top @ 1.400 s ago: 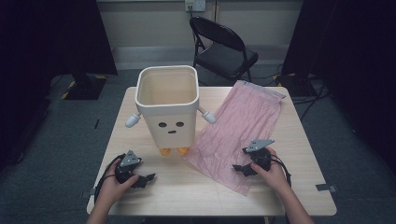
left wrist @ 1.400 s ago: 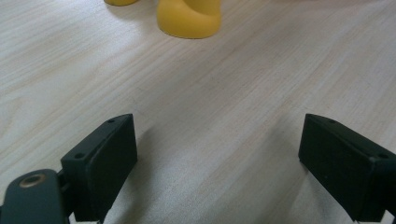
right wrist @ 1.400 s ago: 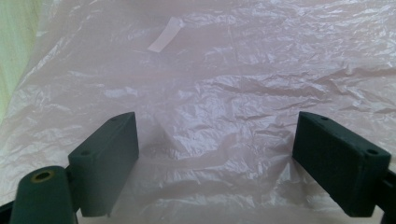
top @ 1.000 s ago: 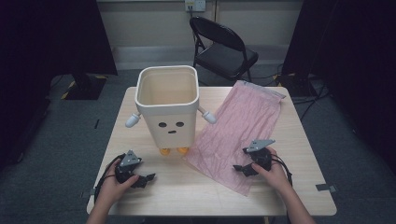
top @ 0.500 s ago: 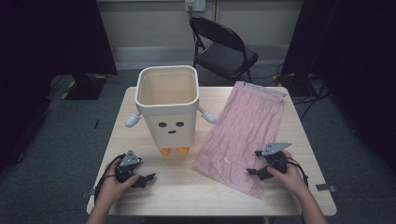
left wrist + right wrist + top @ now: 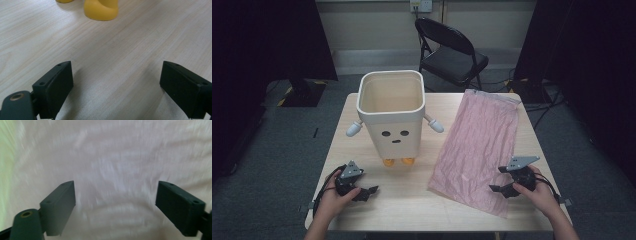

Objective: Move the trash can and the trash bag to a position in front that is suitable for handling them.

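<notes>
A cream bin (image 6: pixel 391 114) with a drawn face, small white arms and yellow feet (image 6: pixel 101 9) stands upright on the left half of the wooden table (image 6: pixel 412 205). A thin pink plastic bag (image 6: pixel 482 142) lies flat on the right half, reaching from the far edge to near the front. My left gripper (image 6: pixel 371 191) rests open on bare wood in front of the bin; in the left gripper view (image 6: pixel 116 77) nothing lies between its jaws. My right gripper (image 6: pixel 498 190) is open over the bag's near end, and the blurred pink bag (image 6: pixel 117 162) lies under it (image 6: pixel 116 195).
A black folding chair (image 6: pixel 452 50) stands behind the table's far edge. Dark curtains hang at both sides, and grey carpet surrounds the table. Bare wood shows between the bin's feet and the bag's left edge.
My right gripper has moved right and toward the front edge. The bag's near end has swung right with it. The left gripper has stayed put.
</notes>
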`<state>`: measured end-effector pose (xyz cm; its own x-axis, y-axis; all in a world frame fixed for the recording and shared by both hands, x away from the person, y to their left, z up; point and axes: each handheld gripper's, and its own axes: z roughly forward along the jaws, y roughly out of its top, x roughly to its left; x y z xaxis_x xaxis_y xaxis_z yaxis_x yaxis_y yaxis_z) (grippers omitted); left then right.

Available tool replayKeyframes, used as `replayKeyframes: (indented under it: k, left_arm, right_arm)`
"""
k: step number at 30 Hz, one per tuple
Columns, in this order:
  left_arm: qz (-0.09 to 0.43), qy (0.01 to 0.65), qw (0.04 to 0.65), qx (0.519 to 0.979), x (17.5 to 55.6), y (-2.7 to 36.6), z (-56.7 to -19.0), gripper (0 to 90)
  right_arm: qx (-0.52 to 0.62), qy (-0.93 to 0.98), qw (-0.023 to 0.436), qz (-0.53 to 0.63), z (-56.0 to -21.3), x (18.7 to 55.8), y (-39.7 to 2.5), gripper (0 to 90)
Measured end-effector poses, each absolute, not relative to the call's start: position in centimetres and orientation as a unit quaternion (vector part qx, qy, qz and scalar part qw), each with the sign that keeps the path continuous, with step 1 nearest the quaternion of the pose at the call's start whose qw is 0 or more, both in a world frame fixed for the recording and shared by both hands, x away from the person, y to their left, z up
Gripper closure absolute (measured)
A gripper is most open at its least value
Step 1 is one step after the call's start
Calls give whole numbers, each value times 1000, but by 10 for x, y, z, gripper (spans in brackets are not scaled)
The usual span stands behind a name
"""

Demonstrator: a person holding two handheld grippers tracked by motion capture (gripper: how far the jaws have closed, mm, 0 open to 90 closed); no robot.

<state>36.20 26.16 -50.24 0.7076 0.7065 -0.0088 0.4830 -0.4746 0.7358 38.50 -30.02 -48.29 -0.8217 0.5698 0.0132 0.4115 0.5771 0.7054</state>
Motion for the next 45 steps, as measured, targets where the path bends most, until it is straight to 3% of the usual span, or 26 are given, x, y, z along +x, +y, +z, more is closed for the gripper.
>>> replayKeyframes:
  k: [6, 11, 19, 30, 45]
  left_arm:
    - [150, 351, 373, 846, 362, 262, -502, 108]
    - [150, 352, 373, 845, 362, 262, -502, 108]
    - [150, 352, 373, 845, 362, 262, -502, 109]
    - [150, 351, 373, 846, 362, 262, -502, 109]
    - [150, 352, 373, 845, 362, 262, -502, 109]
  right_arm:
    - [254, 879, 126, 383, -452, 414, -254, 144]
    - [269, 873, 114, 390, -464, 465, -198, 145]
    - [273, 877, 95, 383, -490, 495, -156, 153]
    - [245, 890, 103, 371, -498, 491, -165, 138]
    - [258, 879, 113, 384, -501, 447, -234, 138]
